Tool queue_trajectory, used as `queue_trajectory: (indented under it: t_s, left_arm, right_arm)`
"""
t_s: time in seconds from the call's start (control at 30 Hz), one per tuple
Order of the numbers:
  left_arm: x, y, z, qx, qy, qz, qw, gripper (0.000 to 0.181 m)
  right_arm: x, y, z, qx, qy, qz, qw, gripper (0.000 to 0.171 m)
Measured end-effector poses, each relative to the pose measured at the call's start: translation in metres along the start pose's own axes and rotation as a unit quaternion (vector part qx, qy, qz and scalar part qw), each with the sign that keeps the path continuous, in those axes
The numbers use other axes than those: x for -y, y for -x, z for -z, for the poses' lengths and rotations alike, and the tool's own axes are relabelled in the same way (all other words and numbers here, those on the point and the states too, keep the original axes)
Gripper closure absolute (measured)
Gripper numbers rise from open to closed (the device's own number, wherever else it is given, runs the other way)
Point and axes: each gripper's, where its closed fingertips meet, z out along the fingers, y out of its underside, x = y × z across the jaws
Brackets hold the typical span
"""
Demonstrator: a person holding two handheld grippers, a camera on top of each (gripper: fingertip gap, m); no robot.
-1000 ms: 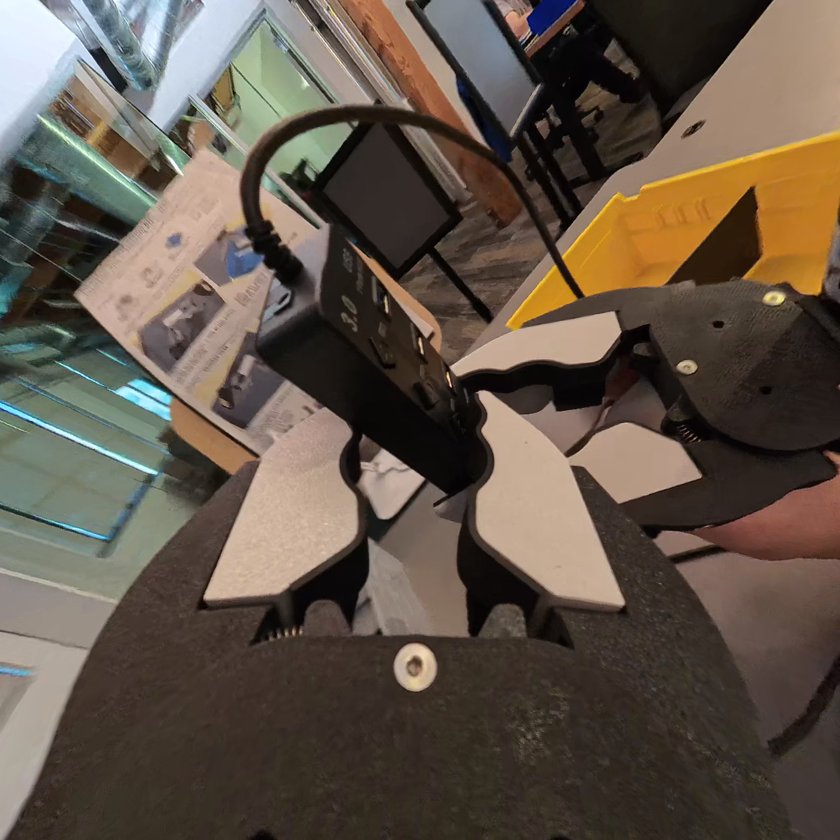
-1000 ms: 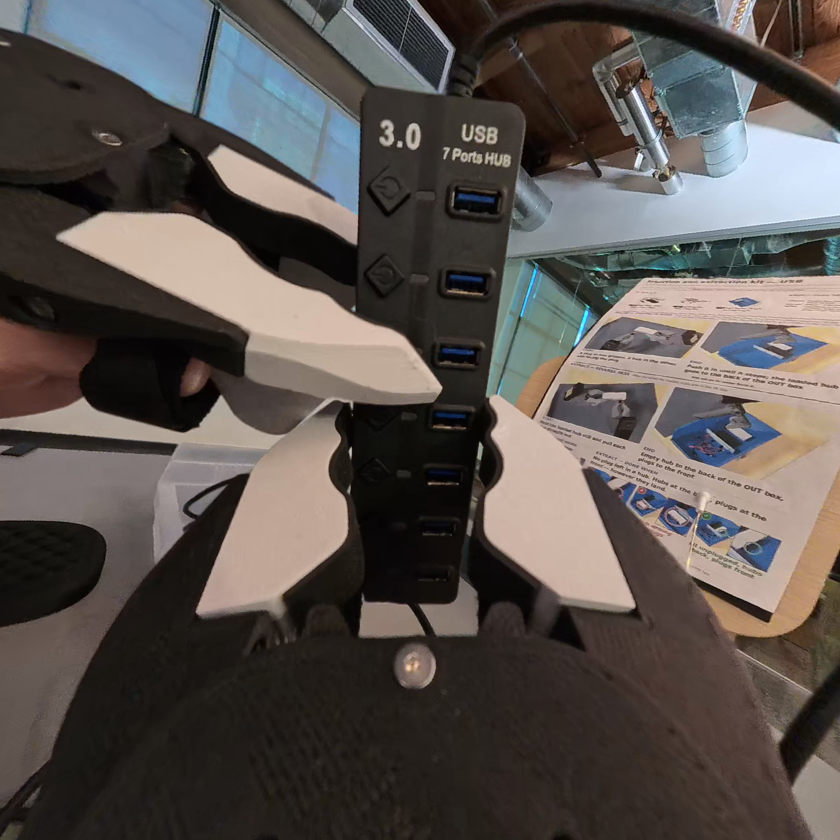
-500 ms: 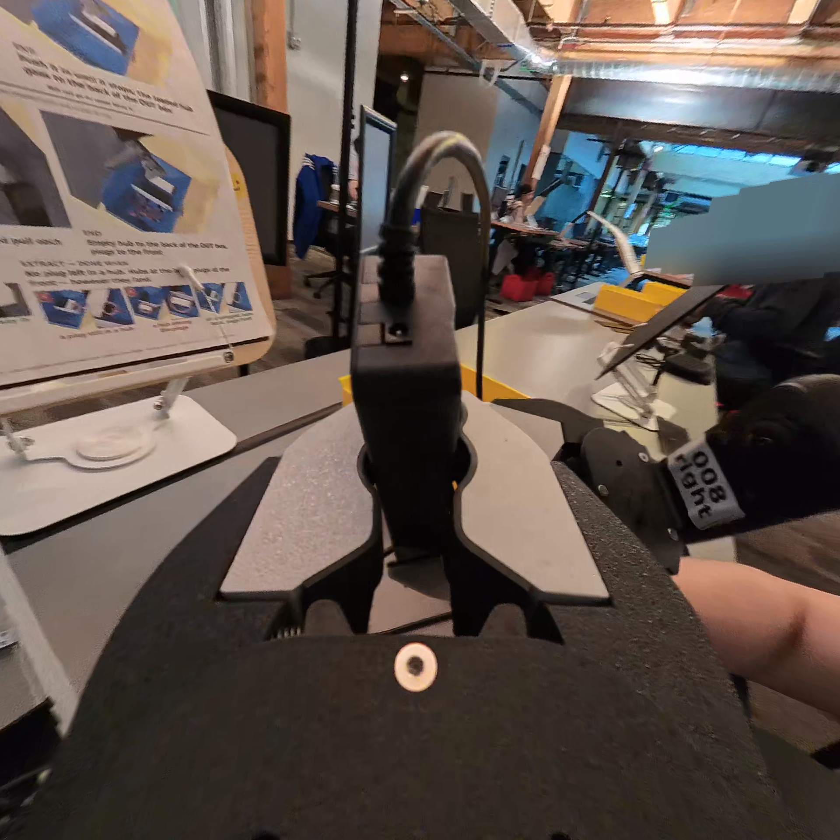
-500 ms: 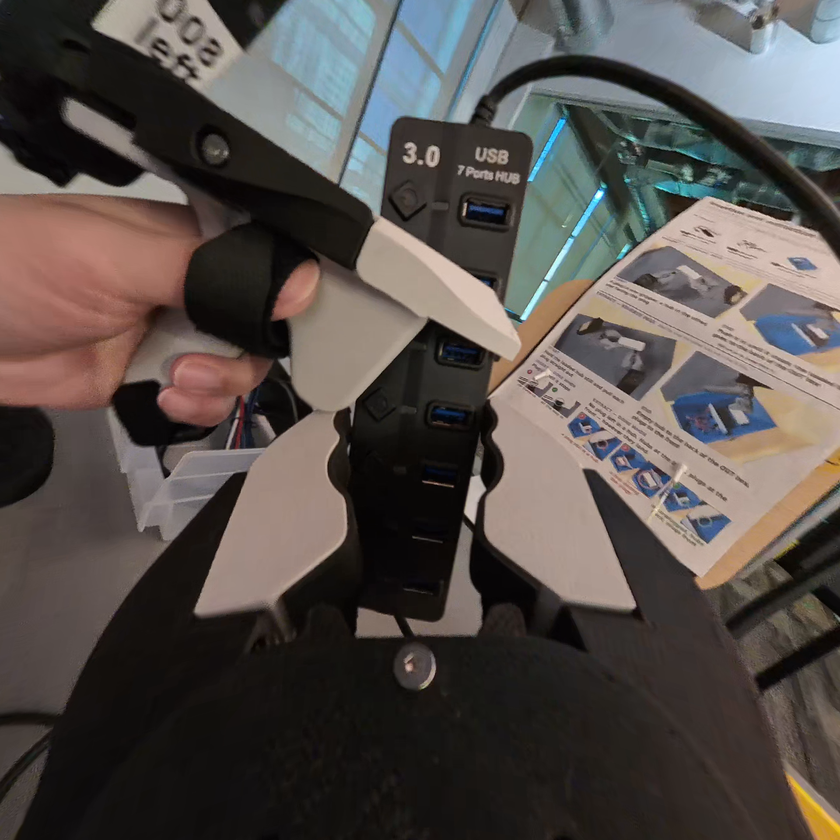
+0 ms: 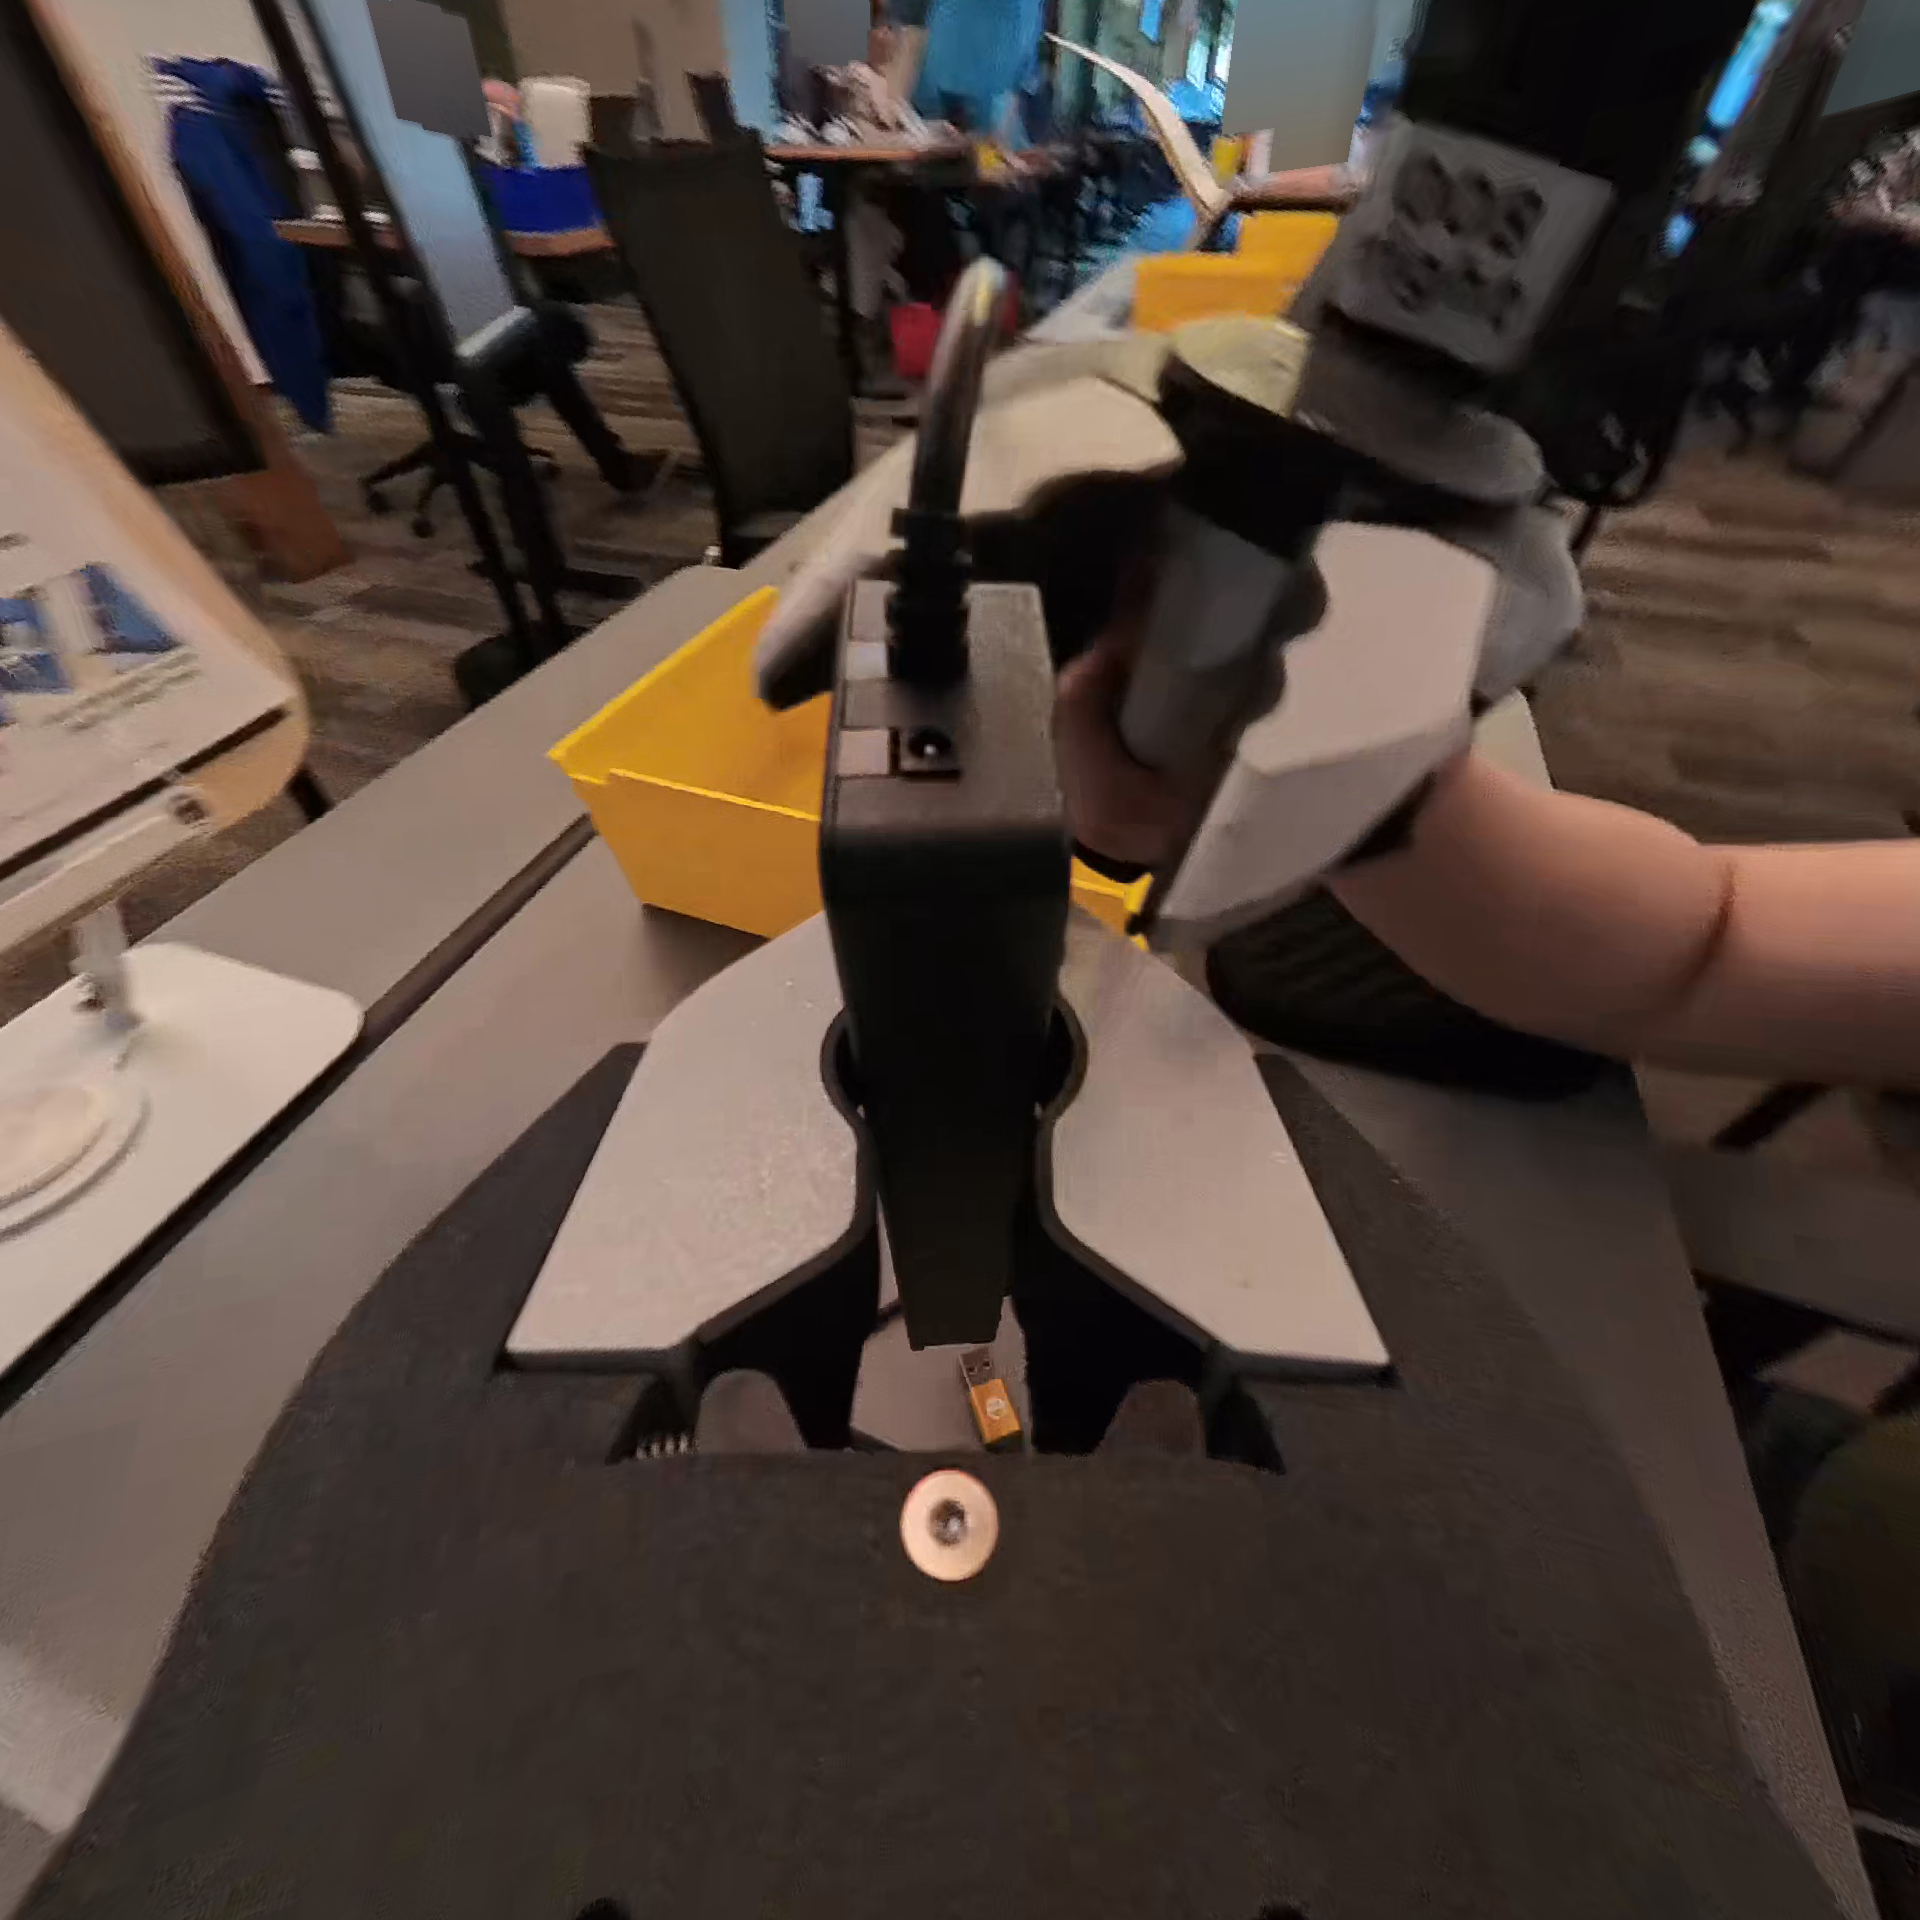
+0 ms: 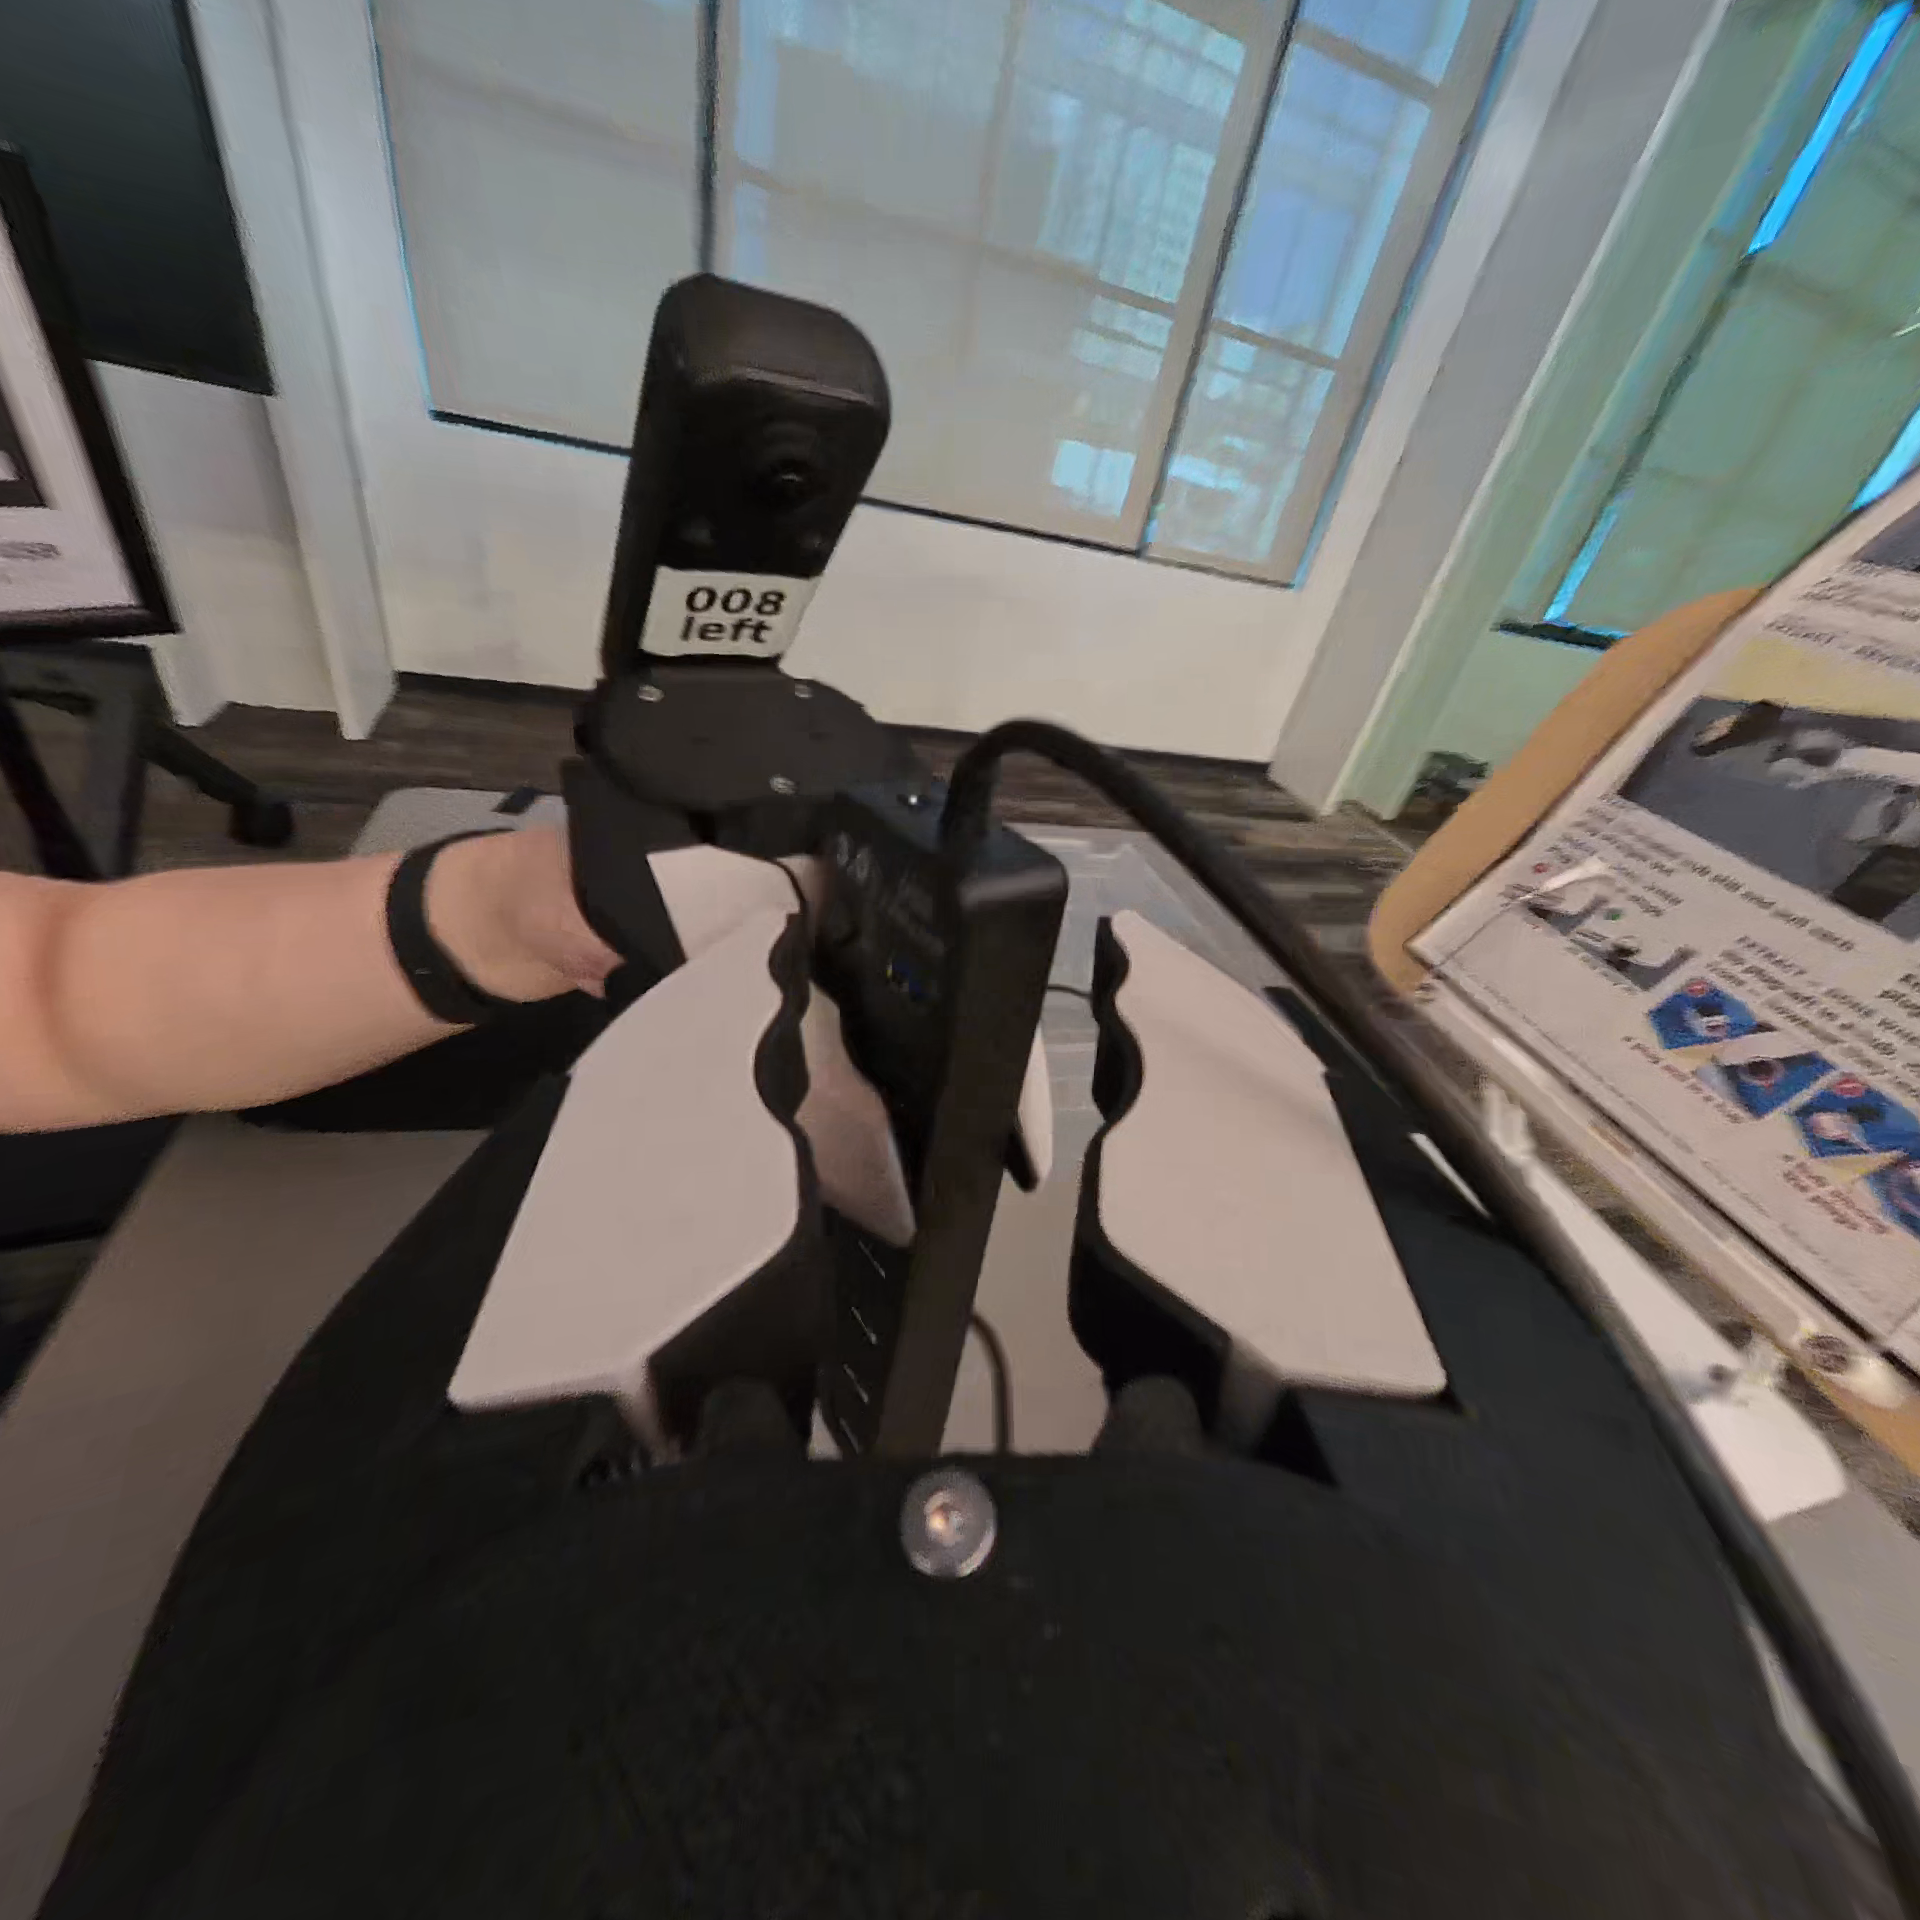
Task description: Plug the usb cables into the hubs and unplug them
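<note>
Grey table (image 5: pixel 436 935) carries a yellow bin (image 5: pixel 707 790) behind the grippers. Black hub (image 5: pixel 945 935) stands upright above the table, clamped by the left gripper (image 5: pixel 951 1049), its cable (image 5: pixel 956 416) leaving the top. Right gripper (image 6: pixel 951 997) is spread wide around the hub's edge, gripping nothing. Small orange USB stick (image 5: pixel 992 1408) lies below the hub.

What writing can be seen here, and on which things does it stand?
I do not quote writing; it stands on these things:
White sticker on the camera: legible.
Hub face: blurred.
Instruction sheet: small, mostly blurred.
Framed poster: blurred.
</note>
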Motion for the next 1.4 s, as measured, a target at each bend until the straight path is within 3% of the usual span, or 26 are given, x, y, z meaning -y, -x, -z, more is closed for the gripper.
queue_trajectory:
  t_s: [0.07, 0.17, 0.27, 0.5, 0.6, 0.67, 0.87, 1.0, 1.17, 1.4]
  left_arm:
    - [-0.002, -0.010, -0.007, -0.021, 0.009, -0.019, 1.000, 0.155]
    - [-0.009, -0.020, -0.012, -0.054, 0.025, -0.032, 0.998, 0.155]
    - [-0.014, -0.025, -0.013, -0.078, 0.035, -0.027, 0.996, 0.153]
    - [-0.013, -0.015, -0.006, -0.087, -0.004, 0.027, 0.996, 0.139]
    - [-0.020, -0.023, -0.010, -0.127, 0.019, 0.043, 0.991, 0.125]
    - [-0.021, -0.022, -0.016, -0.131, 0.023, 0.043, 0.990, 0.125]
    - [-0.026, -0.020, -0.028, -0.149, 0.011, 0.053, 0.987, 0.123]
    - [-0.022, -0.032, -0.023, -0.208, -0.016, 0.094, 0.973, 0.135]
    - [-0.035, -0.025, -0.028, -0.166, 0.018, 0.076, 0.983, 0.150]
    - [-0.032, -0.030, -0.029, -0.173, 0.012, 0.094, 0.980, 0.148]
  right_arm:
    - [-0.003, 0.007, 0.004, 0.044, 0.021, -0.025, 0.998, 0.122]
    - [-0.009, 0.010, 0.010, 0.076, 0.045, -0.039, 0.995, 0.140]
    - [-0.011, 0.011, 0.009, 0.091, 0.053, -0.062, 0.993, 0.142]
    - [0.019, -0.020, 0.025, 0.042, -0.048, -0.163, 0.985, 0.146]
    - [0.019, -0.032, 0.032, 0.018, -0.050, -0.172, 0.984, 0.148]
    - [0.018, -0.037, 0.035, 0.010, -0.052, -0.187, 0.981, 0.147]
    - [0.027, -0.038, 0.039, 0.063, -0.113, -0.256, 0.958, 0.148]
    - [0.021, -0.049, 0.039, 0.049, -0.130, -0.286, 0.948, 0.148]
    - [0.023, -0.053, 0.043, 0.042, -0.146, -0.289, 0.945, 0.146]
    - [0.023, -0.050, 0.043, 0.052, -0.145, -0.293, 0.944, 0.146]
